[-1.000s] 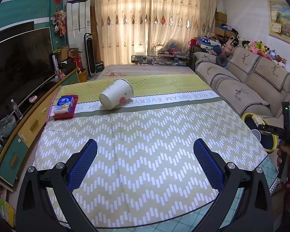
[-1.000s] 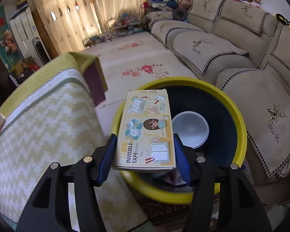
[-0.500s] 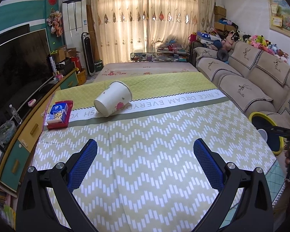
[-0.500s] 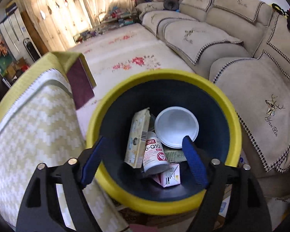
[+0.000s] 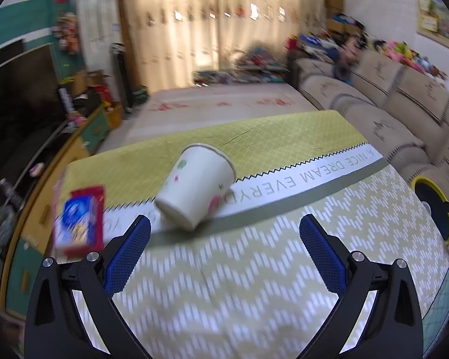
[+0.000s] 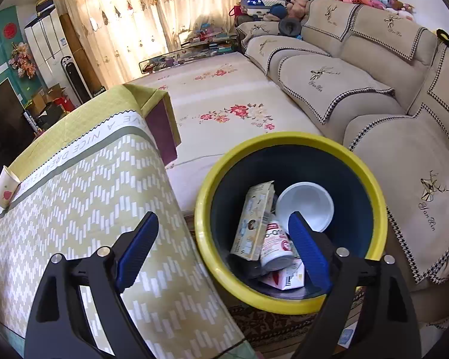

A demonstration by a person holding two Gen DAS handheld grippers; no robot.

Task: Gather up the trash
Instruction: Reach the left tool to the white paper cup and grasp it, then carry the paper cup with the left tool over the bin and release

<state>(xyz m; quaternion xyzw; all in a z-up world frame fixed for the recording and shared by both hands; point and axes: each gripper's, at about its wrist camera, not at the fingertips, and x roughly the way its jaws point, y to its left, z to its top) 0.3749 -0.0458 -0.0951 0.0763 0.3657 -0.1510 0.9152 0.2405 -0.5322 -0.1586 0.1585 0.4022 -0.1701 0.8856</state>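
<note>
My L gripper (image 5: 224, 233): fingers wide, empty, paper cup (image 5: 196, 190) on its side on worktop (image 5: 254, 284) just ahead betw. them, not touched; my R gripper (image 6: 223, 243): fingers just opened wide, nothing betw., over yellow-rimmed bin (image 6: 284, 143), whose tape box (image 6: 253, 217), bottle (image 6: 275, 246) & bowl (image 6: 305, 206) show in R view only.
</note>
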